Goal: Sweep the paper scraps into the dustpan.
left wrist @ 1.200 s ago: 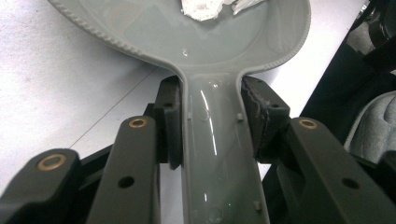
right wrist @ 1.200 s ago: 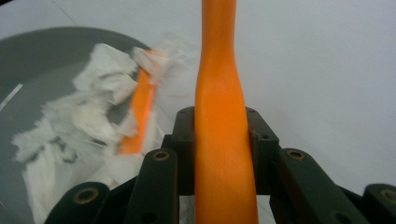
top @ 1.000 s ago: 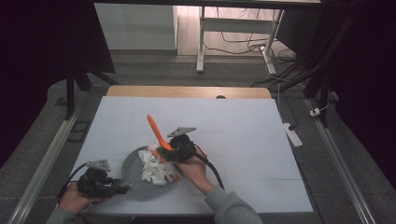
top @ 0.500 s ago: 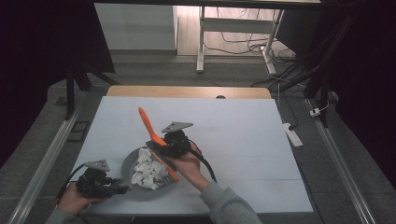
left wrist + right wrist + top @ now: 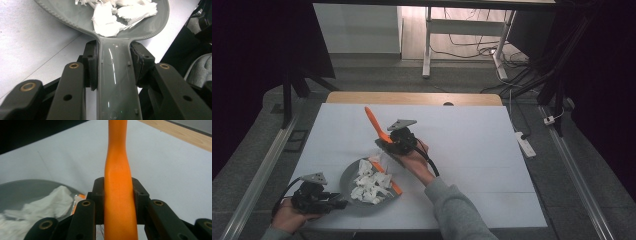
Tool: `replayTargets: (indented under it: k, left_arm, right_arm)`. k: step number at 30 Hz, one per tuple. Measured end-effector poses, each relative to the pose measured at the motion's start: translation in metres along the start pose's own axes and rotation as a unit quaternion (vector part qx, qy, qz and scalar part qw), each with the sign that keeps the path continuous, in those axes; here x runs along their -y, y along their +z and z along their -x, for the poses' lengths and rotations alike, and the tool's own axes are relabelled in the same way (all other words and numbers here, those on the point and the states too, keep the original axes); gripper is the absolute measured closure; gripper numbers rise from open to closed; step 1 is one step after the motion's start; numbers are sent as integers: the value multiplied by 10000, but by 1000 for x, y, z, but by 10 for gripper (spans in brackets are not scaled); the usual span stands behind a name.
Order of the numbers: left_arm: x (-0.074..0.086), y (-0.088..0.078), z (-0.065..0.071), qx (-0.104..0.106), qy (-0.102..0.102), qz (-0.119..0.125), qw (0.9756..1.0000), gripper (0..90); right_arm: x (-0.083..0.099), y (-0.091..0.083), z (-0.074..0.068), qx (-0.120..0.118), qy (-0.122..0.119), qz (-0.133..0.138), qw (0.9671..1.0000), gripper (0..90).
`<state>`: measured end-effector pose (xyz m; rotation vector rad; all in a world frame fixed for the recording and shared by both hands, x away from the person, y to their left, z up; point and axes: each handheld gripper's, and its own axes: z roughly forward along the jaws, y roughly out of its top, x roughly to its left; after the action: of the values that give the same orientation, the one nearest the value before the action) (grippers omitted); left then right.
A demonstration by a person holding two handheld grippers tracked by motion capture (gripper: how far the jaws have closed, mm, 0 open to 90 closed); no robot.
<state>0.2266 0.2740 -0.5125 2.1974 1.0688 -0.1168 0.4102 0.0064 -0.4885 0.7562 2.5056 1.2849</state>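
- Left claw (image 5: pixel 324 200) clamps grey dustpan (image 5: pixel 117 82) handle; pan flat on surface (image 5: pixel 472 150), paper scraps (image 5: pixel 369 185) inside.
- Right claw (image 5: pixel 394 142) grips orange brush handle (image 5: pixel 120 195).

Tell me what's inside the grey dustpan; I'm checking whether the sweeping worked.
The round grey plastic dustpan holds a heap of torn white paper scraps, piled toward its orange front lip. Whatever lies beneath the heap is covered.

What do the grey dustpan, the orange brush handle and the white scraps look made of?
Grey dustpan: probably moulded plastic, glossy with light streaks. Orange brush handle: likely plastic, smooth and matte. White scraps: apparently torn, crumpled paper or tissue.
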Motion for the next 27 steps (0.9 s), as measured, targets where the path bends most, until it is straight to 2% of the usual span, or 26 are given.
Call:
replayTargets:
  k: [7,13,16,17,20,21,22,23,24,25,26,27]
  left_arm:
    - [-1,0,0,-7,-8,2,10000,615]
    - [0,0,-2,-24,-87,9,10000,615]
    - [0,0,-2,-23,-95,13,10000,615]
    - [0,0,-2,-23,-99,13,9999,615]
    - [0,0,-2,-23,-91,10,10000,615]
    - [0,0,-2,-18,-90,6,10000,615]
    - [0,0,-2,-16,-87,10,10000,615]
    - [0,0,-2,-12,-79,13,10000,615]
    - [0,0,-2,-12,-62,16,10000,615]
    - [0,0,-2,-10,-61,18,10000,615]
    - [0,0,-2,-11,-61,18,10000,615]
    - [0,0,-2,-14,-55,16,10000,615]
  right_arm:
    - [-11,27,8,-65,-177,-279,9994,703]
    - [-13,35,-3,-299,-369,-543,9974,704]
    - [-10,28,-18,-456,-570,-711,9948,704]
    - [-10,28,-18,-456,-570,-711,9948,704]
    - [-5,18,-31,-780,-449,-682,9936,703]
    - [-1,10,-42,-967,-542,-674,9915,703]
    - [0,5,-48,-1050,-621,-656,9904,703]
    - [0,5,-48,-1050,-621,-656,9904,703]
    - [-1,-7,-54,-1088,-777,-493,9898,703]
    - [-1,-7,-54,-1088,-777,-493,9898,703]
    - [-7,-18,-49,-1012,-607,-201,9928,703]
    - [-7,-18,-49,-1012,-607,-201,9928,703]
